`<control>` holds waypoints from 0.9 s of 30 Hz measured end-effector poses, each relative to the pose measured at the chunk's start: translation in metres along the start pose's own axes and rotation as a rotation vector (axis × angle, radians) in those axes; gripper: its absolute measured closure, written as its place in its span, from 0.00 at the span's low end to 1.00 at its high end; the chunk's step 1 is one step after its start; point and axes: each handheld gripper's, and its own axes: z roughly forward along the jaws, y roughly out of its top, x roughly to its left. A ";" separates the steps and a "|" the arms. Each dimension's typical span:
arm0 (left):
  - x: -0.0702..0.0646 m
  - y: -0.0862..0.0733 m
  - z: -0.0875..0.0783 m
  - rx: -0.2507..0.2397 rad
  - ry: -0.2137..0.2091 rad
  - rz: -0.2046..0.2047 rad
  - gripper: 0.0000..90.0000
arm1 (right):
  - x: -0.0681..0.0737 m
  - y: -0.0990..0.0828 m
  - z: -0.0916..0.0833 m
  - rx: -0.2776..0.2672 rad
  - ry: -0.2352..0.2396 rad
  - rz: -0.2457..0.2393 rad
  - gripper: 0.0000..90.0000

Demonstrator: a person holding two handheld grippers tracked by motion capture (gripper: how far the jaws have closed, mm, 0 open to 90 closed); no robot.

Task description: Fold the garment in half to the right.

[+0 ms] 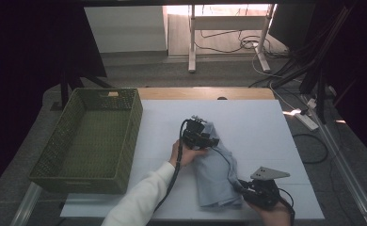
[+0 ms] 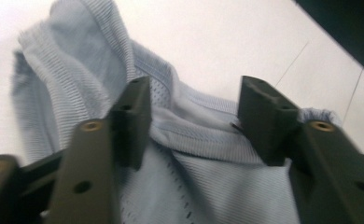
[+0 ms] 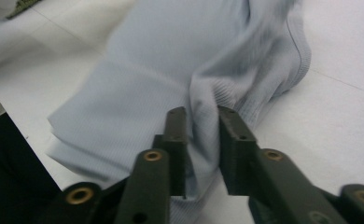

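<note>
high view shows the pale blue garment (image 1: 217,172) folded lengthwise on the white table (image 1: 266,136), right of the green basket (image 1: 85,139). the left gripper (image 2: 194,121) stands spread over its far end, pads clear. the right gripper (image 3: 202,140) pinches a ridge of cloth at the near end. best to regrip both corners evenly before folding across.

Dim surroundings (blurred close-ups), bright backlight
</note>
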 end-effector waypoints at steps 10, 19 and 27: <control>0.001 -0.007 -0.028 -0.095 -0.026 0.014 0.33 | 0.001 0.003 -0.001 -0.004 0.020 -0.010 0.88; 0.004 -0.020 -0.043 -0.098 -0.022 0.027 0.33 | -0.001 0.002 -0.002 0.022 -0.003 -0.001 0.88; 0.010 -0.032 -0.052 -0.072 -0.024 0.036 0.34 | -0.002 0.002 -0.001 0.023 -0.005 -0.003 0.88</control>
